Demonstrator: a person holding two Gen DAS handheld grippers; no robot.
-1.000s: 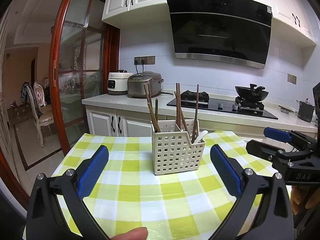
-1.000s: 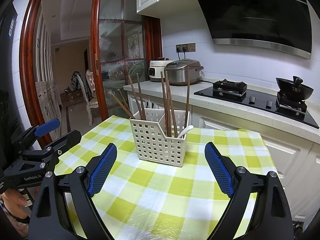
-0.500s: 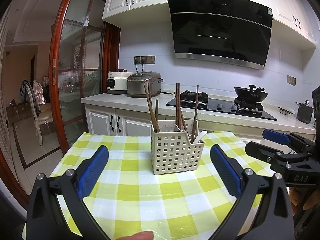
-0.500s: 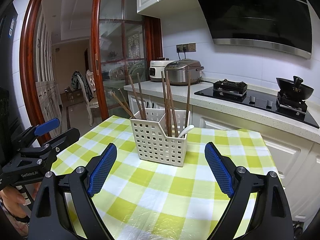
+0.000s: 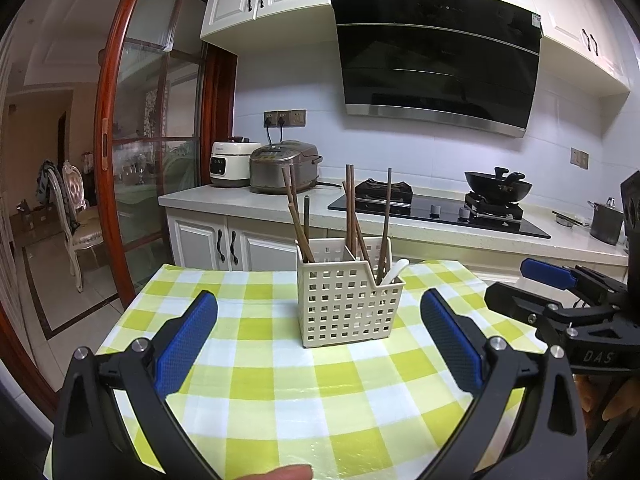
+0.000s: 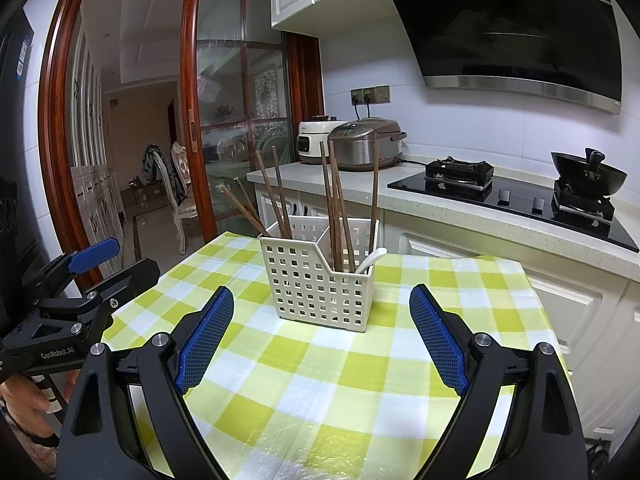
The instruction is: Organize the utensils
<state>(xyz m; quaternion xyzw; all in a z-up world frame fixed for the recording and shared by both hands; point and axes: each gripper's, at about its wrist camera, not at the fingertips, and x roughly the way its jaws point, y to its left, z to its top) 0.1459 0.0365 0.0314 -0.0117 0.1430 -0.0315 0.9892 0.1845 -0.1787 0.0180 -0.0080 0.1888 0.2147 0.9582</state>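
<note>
A cream perforated utensil basket (image 5: pixel 344 308) stands on the green-checked table, also in the right wrist view (image 6: pixel 316 288). Several brown chopsticks (image 5: pixel 352 216) (image 6: pixel 334 208) stand in its compartments. A white spoon (image 5: pixel 394 272) (image 6: pixel 370 261) lies in the right compartment. My left gripper (image 5: pixel 318 332) is open and empty, in front of the basket. My right gripper (image 6: pixel 322 328) is open and empty, also in front of the basket. Each gripper shows in the other's view: the right one (image 5: pixel 560 300), the left one (image 6: pixel 72 292).
The checked tablecloth (image 5: pixel 280 392) covers a small table. Behind it runs a counter with two rice cookers (image 5: pixel 280 166), a hob and a wok (image 5: pixel 498 188). A sliding glass door (image 5: pixel 156 160) is at left.
Both grippers have stayed open and nearly still. The right gripper has drifted slightly in the left wrist view. The basket and utensils have not moved.
</note>
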